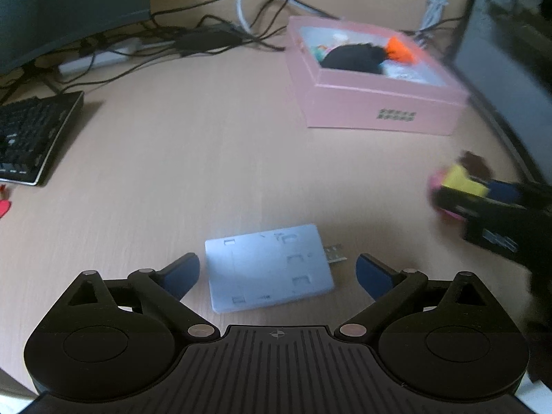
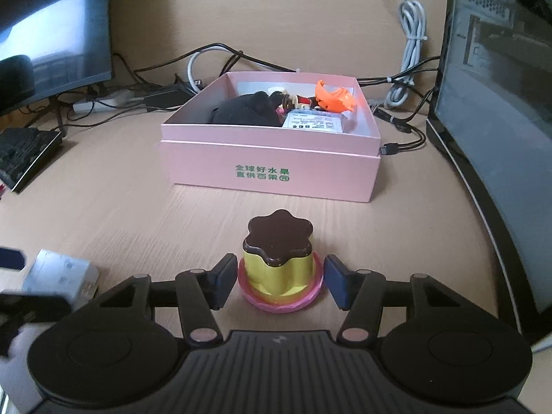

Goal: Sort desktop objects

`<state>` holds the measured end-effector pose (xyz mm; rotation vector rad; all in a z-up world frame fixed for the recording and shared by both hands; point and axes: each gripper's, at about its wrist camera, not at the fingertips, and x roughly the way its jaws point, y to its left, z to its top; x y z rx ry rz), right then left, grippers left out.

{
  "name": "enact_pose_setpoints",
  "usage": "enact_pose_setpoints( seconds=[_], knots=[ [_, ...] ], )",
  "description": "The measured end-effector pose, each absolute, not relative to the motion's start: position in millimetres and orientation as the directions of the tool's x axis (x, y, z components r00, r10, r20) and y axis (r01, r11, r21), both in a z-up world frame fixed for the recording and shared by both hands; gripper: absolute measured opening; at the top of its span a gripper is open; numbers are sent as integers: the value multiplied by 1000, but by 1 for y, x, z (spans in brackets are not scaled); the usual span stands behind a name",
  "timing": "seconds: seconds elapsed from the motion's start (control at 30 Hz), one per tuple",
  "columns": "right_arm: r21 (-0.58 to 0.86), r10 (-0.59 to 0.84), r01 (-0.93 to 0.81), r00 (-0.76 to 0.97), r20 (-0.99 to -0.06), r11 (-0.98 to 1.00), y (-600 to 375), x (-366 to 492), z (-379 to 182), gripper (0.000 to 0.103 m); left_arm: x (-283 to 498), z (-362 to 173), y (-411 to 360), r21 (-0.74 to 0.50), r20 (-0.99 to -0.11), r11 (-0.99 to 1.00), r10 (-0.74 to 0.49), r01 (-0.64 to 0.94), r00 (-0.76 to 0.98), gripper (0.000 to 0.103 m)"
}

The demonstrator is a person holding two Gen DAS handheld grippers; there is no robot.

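Observation:
A pale blue flat card case (image 1: 262, 276) lies on the wooden desk, with a small metal piece at its right edge. My left gripper (image 1: 277, 270) hovers over it, open wide, one blue pad on each side and neither touching it. A toy pudding (image 2: 277, 262) with a brown flower-shaped top, yellow body and pink base stands on the desk. My right gripper (image 2: 276, 284) is around it, both pads against the pink base. In the left wrist view the toy pudding (image 1: 459, 179) and right gripper (image 1: 459, 203) are blurred at the right. An open pink box (image 2: 269, 158) behind holds several items.
The pink box (image 1: 379, 110) holds a black cloth, an orange toy and a packet. A black keyboard (image 1: 31, 134) and a monitor (image 2: 51, 34) stand at the left. Cables (image 2: 165, 96) run along the back. A dark computer case (image 2: 490, 110) lines the right side.

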<state>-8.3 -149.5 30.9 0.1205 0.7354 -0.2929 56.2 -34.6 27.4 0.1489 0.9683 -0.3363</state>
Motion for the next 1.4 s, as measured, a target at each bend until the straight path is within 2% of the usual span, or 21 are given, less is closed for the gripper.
enact_pose_setpoints(
  seconds=[0.17, 0.3, 0.57, 0.77, 0.97, 1.2, 1.4],
  knots=[
    [0, -224, 306, 698, -680, 952, -145, -29, 35, 56, 58, 21, -44, 24, -830, 940, -171, 341, 531, 100],
    [5, -227, 316, 692, -685, 949, -145, -40, 37, 56, 58, 20, -47, 31, -828, 939, -167, 342, 535, 96],
    [13, -221, 312, 703, -676, 950, -148, -49, 47, 56, 51, 24, -49, 12, -821, 934, -194, 356, 537, 96],
    [28, -178, 265, 719, -672, 964, -148, -60, 62, 56, 31, 39, -50, -22, -804, 915, -255, 403, 537, 96],
    [32, -156, 236, 732, -663, 971, -154, -74, 84, 56, 15, 60, -47, -91, -749, 878, -372, 470, 548, 96],
    [54, -209, 293, 788, -578, 955, -173, -84, 144, 56, 46, 100, -61, -74, -632, 813, -486, 577, 604, 96],
    [24, -283, 324, 857, -430, 946, -178, -58, 210, 56, 117, 143, -93, -63, -530, 765, -570, 642, 628, 96]
  ],
)
